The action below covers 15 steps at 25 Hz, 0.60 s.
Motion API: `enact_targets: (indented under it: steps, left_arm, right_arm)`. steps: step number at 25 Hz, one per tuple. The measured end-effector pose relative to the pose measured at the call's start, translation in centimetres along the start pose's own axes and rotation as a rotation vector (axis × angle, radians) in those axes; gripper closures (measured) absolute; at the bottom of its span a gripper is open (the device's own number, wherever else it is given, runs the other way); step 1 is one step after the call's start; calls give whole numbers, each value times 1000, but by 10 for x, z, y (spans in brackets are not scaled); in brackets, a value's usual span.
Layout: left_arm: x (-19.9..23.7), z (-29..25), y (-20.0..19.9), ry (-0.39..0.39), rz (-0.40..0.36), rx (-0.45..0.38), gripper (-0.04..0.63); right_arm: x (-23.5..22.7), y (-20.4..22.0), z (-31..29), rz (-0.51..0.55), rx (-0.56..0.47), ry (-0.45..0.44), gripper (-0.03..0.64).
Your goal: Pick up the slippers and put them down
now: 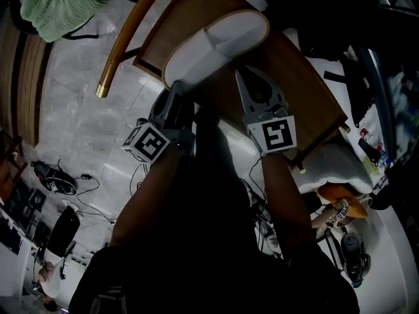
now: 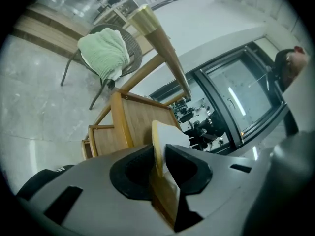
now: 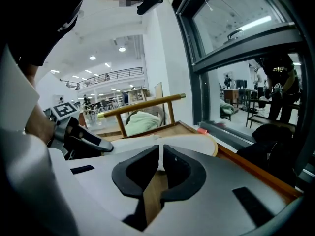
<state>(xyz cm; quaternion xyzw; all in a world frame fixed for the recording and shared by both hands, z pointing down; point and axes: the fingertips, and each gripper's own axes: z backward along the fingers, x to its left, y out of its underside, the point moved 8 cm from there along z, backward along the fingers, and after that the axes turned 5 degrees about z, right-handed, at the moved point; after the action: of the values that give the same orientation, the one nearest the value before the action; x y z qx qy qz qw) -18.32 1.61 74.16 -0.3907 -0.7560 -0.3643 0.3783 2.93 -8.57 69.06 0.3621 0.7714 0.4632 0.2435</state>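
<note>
In the head view I see my left gripper point(image 1: 175, 91) and right gripper point(image 1: 253, 76) side by side, both reaching up to the near end of the slippers point(image 1: 219, 41). They show as one flat, long white shape with a tan rim and a fold line across the middle; I cannot tell whether it is one piece or two stacked. They lie over the wooden table point(image 1: 304, 93), with the far end pointing away from both grippers. A green cloth point(image 1: 62, 5) sits at the upper left, well apart.

In the left gripper view, the left gripper point(image 2: 161, 155) has its jaws drawn almost together, clamped on the thin cream rim of the slippers point(image 2: 170, 134). The rim stands on edge right between the dark pads, and the white face spreads just beyond them. The wooden table point(image 2: 140, 117) is behind, with the green cloth point(image 2: 103, 50) draped on a chair farther off.

In the right gripper view, the right gripper point(image 3: 161, 157) is pinched nearly closed on a thin white edge of the slippers point(image 3: 194, 142). The rest fans out flat and white past the pads, ending in a rounded tan rim at the right. The wooden table point(image 3: 184, 127) shows just beyond it and through the gap under the pads. The left gripper point(image 3: 81, 137) appears at the left, near the same white surface.
</note>
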Motion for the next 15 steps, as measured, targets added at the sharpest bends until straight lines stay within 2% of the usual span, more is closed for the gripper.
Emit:
enact_targets:
  steps: [3, 5, 7, 12, 15]
  left_arm:
    - [-1, 1, 2, -51, -40, 20, 495]
    - [-5, 1, 2, -79, -100, 38, 442]
    - [-7, 1, 1, -110, -169, 53, 419]
    - [-5, 9, -7, -173, -311, 48, 388]
    - [-8, 17, -12, -165, -363, 27, 387]
  right_arm:
    - [-1, 0, 1, 0, -16, 7, 580]
    - [-1, -1, 3, 3, -23, 13, 580]
    - [-3, -2, 3, 9, -30, 19, 581]
    - [-3, -2, 8, 24, -42, 28, 580]
    - [-3, 0, 12, 28, -39, 35, 580]
